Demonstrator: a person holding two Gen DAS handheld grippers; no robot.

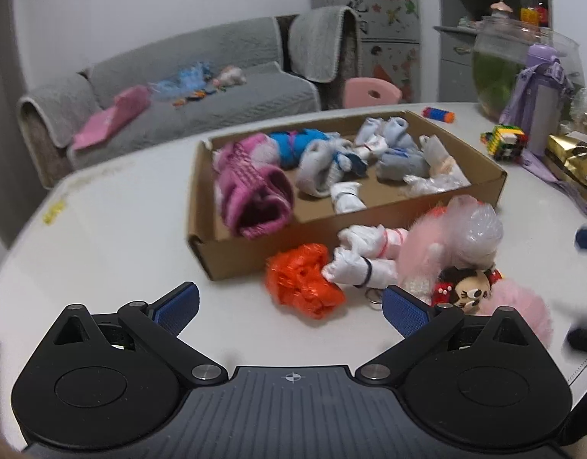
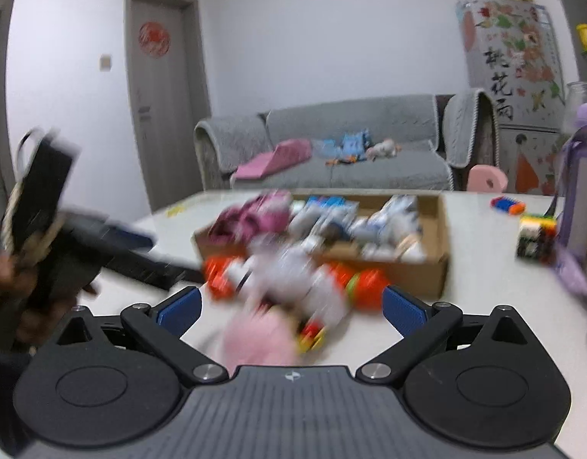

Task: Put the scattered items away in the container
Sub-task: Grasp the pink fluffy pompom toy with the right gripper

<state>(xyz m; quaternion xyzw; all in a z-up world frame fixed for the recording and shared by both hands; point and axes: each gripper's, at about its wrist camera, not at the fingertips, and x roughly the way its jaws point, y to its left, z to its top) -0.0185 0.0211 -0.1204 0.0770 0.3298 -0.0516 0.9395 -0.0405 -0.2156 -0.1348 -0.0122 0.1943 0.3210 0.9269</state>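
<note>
Several loose items, a crumpled orange plastic bag among them, are left on the white bench at six o'clock of the shallow brown cardboard box, where both claws, left claw and right claw, are held released, empty, seemingly for picking.

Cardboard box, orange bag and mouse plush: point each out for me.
Cardboard box [image 1: 240,256]: left wrist view, near front wall.
Orange bag [image 1: 303,281]: left wrist view, middle of the crumpled plastic.
Mouse plush [image 1: 470,291]: left wrist view, on its face.
</note>
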